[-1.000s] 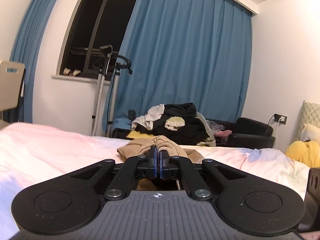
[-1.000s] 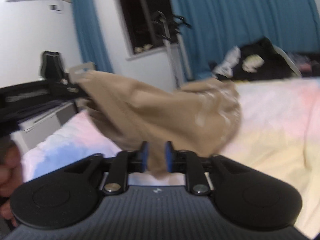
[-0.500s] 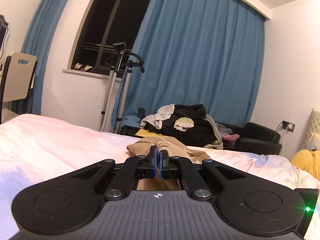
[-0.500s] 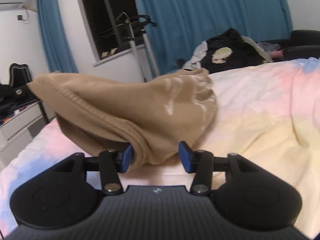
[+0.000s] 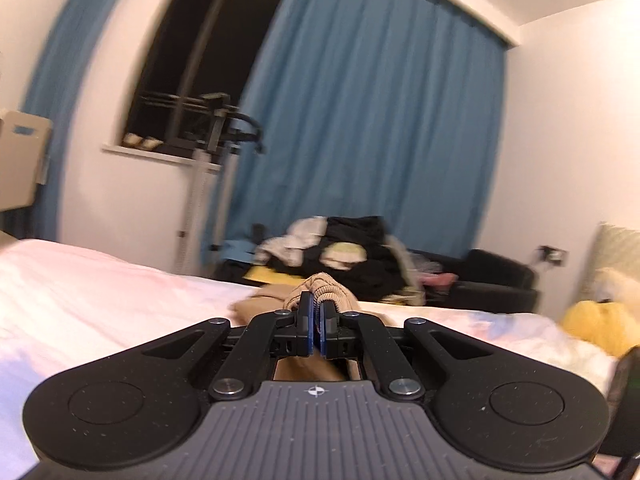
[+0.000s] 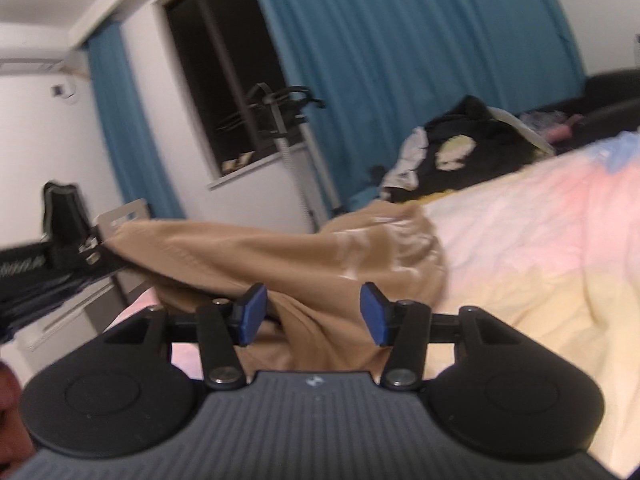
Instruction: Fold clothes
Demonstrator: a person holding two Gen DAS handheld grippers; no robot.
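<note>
A tan garment lies bunched on a pastel bed. The left gripper pinches its ribbed edge tightly. The right gripper is wide open, cloth lying loosely between its blue pads, unheld. A neat fold probably needs the right one to close on a corner first. No readable writing.

Tan garment, blue curtain (plain), pastel bedsheet.

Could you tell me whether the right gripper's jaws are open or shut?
Open: the right gripper has blue pads set wide apart, with the tan garment loose between them.
</note>
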